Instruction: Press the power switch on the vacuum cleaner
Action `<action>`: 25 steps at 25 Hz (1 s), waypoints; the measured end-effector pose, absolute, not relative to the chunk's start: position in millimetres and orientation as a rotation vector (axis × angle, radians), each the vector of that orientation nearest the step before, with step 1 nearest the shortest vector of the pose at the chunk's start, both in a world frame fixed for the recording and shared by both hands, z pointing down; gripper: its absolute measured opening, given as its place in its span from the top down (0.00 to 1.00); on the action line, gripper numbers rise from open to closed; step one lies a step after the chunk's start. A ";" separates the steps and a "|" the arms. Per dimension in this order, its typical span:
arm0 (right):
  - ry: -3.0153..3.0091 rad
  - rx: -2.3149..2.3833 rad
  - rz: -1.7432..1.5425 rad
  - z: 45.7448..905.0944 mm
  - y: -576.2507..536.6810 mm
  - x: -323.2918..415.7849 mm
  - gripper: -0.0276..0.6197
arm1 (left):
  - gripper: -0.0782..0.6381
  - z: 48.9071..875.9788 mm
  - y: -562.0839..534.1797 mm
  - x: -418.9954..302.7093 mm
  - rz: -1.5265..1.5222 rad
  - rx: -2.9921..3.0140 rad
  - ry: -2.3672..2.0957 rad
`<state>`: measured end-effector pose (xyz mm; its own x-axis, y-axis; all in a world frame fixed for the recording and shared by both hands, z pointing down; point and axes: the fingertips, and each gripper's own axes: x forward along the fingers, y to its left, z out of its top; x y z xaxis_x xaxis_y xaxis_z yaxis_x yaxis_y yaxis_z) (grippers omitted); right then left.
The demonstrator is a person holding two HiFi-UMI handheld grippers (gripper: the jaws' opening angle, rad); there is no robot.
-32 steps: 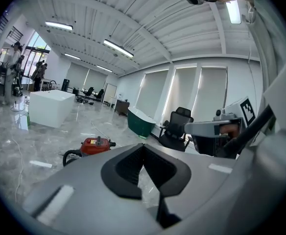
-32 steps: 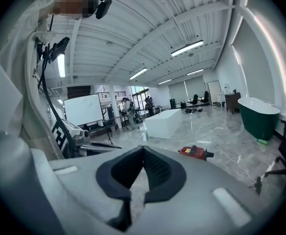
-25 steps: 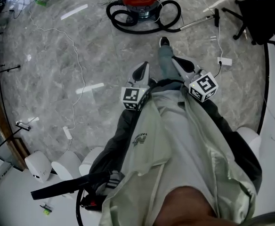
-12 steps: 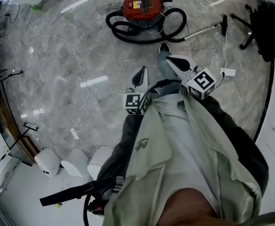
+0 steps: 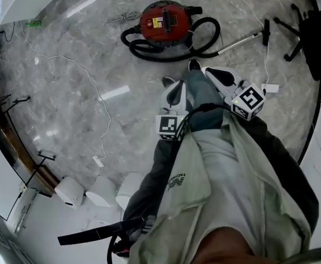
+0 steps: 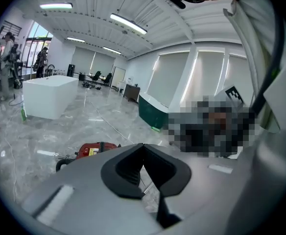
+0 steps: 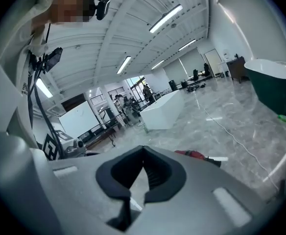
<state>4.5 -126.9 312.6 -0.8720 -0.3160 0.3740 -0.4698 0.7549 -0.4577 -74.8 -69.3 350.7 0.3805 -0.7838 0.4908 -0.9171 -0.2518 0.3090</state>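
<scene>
Vacuum (image 5: 163,20) sits on the floor ahead, well apart from left gripper (image 5: 170,87) and right gripper (image 5: 211,71), both closed, empty.

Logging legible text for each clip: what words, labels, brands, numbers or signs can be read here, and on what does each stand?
No text can be read with confidence.
Vacuum: yellow label on top, too small to read.
Jacket: dark chest print, too blurred to read.
Left cube and right cube: square marker patterns only, no words or numbers.
</scene>
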 end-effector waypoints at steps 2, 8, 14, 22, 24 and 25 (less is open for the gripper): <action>-2.674 0.689 0.813 326.0 -143.3 5.2 0.96 | 0.89 374.3 -84.2 -84.4 0.321 2.048 -1.460; -2.603 0.964 0.853 399.5 -178.2 6.4 0.96 | 0.89 477.5 -133.3 -133.2 0.360 2.013 -1.441; -2.532 1.019 0.922 493.2 -170.5 -8.1 0.96 | 0.89 559.8 -210.0 -190.6 0.432 2.105 -1.533; -2.512 0.942 0.814 554.9 -168.3 -41.4 0.96 | 0.89 611.5 -227.0 -228.4 0.477 2.063 -1.634; -2.523 0.897 0.741 565.0 -179.8 -54.4 0.96 | 0.89 621.9 -222.9 -223.8 0.488 2.063 -1.615; -2.536 0.871 0.684 569.0 -187.5 -62.0 0.96 | 0.89 625.9 -221.5 -221.4 0.490 2.063 -1.607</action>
<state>-62.0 -187.5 569.0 -0.7393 -0.4666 0.4855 -0.6475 0.6905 -0.3224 -221.4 -221.5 625.9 0.2478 -0.7984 0.5488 -0.9688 -0.1982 0.1490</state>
